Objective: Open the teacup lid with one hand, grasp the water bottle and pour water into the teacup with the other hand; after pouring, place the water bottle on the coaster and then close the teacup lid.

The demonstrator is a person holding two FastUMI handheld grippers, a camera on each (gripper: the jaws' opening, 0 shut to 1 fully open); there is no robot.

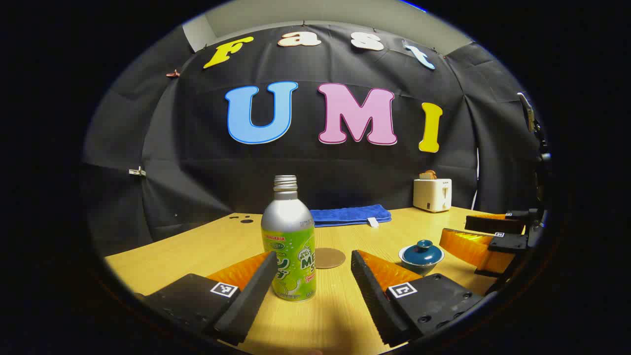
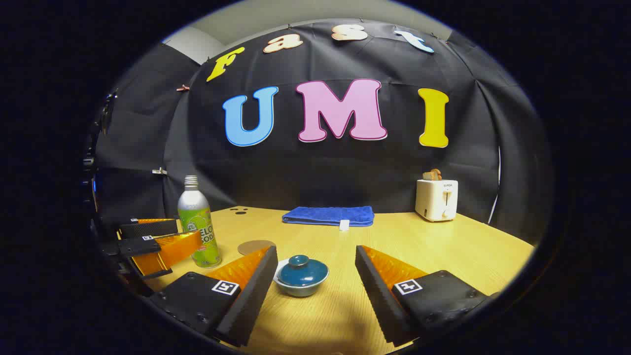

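Note:
A silver bottle with a green label [image 1: 290,246] stands upright on the wooden table, cap off, just ahead of my open left gripper [image 1: 314,268] and nearer its left finger. Behind it lies a round brown coaster [image 1: 329,258]. A white teacup with a dark teal lid [image 1: 422,255] sits to the right. In the right gripper view the lidded teacup [image 2: 301,275] stands between the fingers of my open right gripper [image 2: 315,264], which do not touch it. The bottle [image 2: 198,224] and coaster [image 2: 255,246] are at the left there, beside the other gripper [image 2: 162,239].
A folded blue towel [image 1: 351,215] lies at the back of the table [image 1: 325,315]. A white toaster [image 1: 432,194] with bread in it stands at the back right. The right gripper [image 1: 485,241] shows at the right edge of the left gripper view.

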